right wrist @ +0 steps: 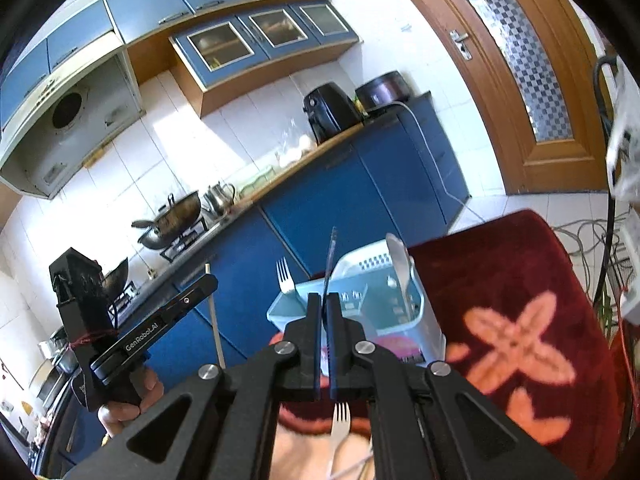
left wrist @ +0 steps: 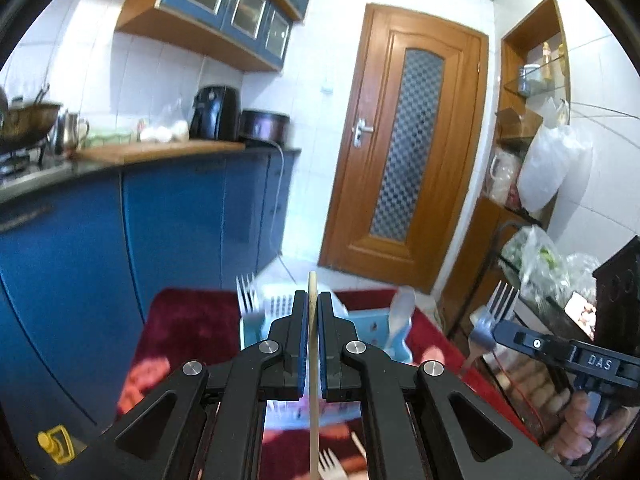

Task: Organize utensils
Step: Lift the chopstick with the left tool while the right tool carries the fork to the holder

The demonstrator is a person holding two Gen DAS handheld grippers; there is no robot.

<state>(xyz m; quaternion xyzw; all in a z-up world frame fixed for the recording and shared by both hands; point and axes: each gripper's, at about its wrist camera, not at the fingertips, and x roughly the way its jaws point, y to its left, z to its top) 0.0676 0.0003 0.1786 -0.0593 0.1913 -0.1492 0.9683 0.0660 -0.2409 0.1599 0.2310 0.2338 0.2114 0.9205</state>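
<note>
Wooden chopstick (left wrist: 313,360) clamped upright between the closed jaws of the left gripper (left wrist: 313,312). Metal fork (left wrist: 490,316) held edge-on in the closed jaws of the right gripper (right wrist: 324,304), tines up. Both utensils are raised above a pale blue caddy (right wrist: 434,336) that already holds a fork (right wrist: 285,276) and a spoon (right wrist: 400,264) standing upright. Caddy rests on a red floral cloth (right wrist: 520,280). A light-coloured fork (right wrist: 340,424) lies on the surface below the grippers. Blue cabinets (left wrist: 172,216) and a wooden door (left wrist: 408,152) behind.
</note>
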